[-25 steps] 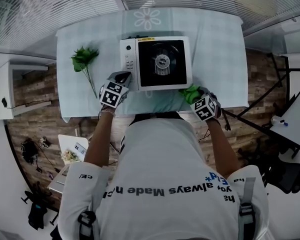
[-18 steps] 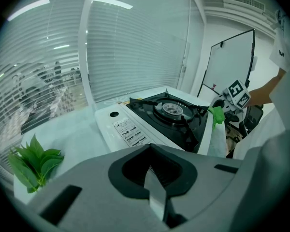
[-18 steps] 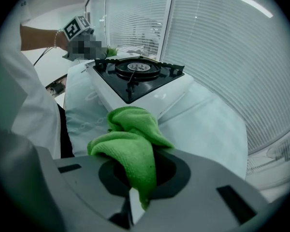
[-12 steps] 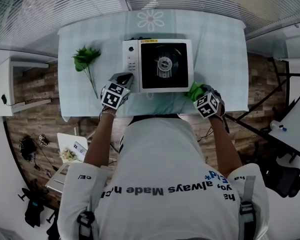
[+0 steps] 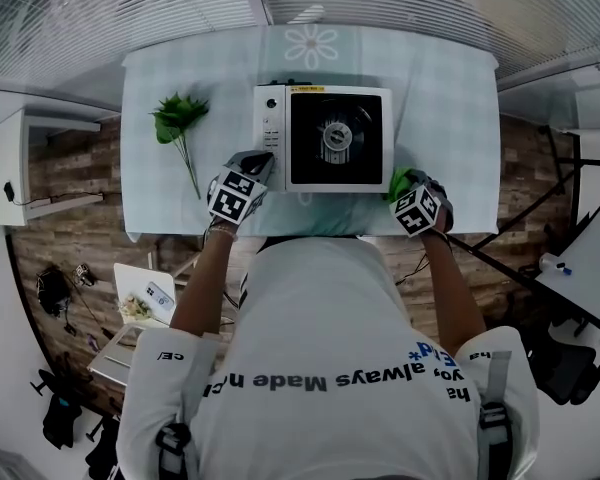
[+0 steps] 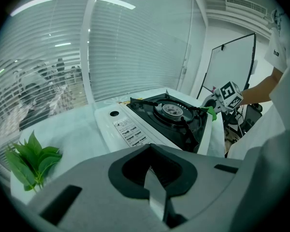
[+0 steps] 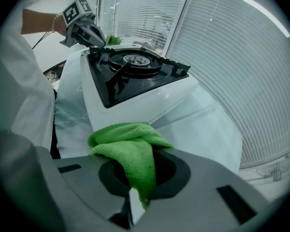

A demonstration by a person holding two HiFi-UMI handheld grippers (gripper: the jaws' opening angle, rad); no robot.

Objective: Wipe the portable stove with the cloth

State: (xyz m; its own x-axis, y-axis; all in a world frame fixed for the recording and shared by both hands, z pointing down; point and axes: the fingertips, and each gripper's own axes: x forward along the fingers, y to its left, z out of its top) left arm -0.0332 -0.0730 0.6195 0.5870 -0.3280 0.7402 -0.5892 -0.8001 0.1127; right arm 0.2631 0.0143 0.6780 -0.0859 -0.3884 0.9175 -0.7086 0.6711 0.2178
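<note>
The portable stove (image 5: pixel 325 138) is white with a black burner top and stands mid-table. My right gripper (image 5: pixel 405 183) is shut on a bunched green cloth (image 5: pixel 399 180) at the stove's near right corner. In the right gripper view the cloth (image 7: pixel 130 146) spills out between the jaws, just short of the stove's white side (image 7: pixel 135 100). My left gripper (image 5: pixel 257 162) is shut with nothing in it, by the stove's near left corner. In the left gripper view the stove's control panel (image 6: pixel 128 129) lies straight ahead, and the right gripper (image 6: pixel 210 111) shows beyond it.
A pale checked cloth covers the table (image 5: pixel 450 98). A green leafy sprig (image 5: pixel 175 118) lies on its left part, also seen as the sprig (image 6: pixel 31 161) in the left gripper view. Slatted blinds run behind the table. The floor on both sides holds clutter.
The right gripper with the green cloth has drifted slightly to the right, off the stove's near right corner. The left gripper has kept its place by the stove's left corner.
</note>
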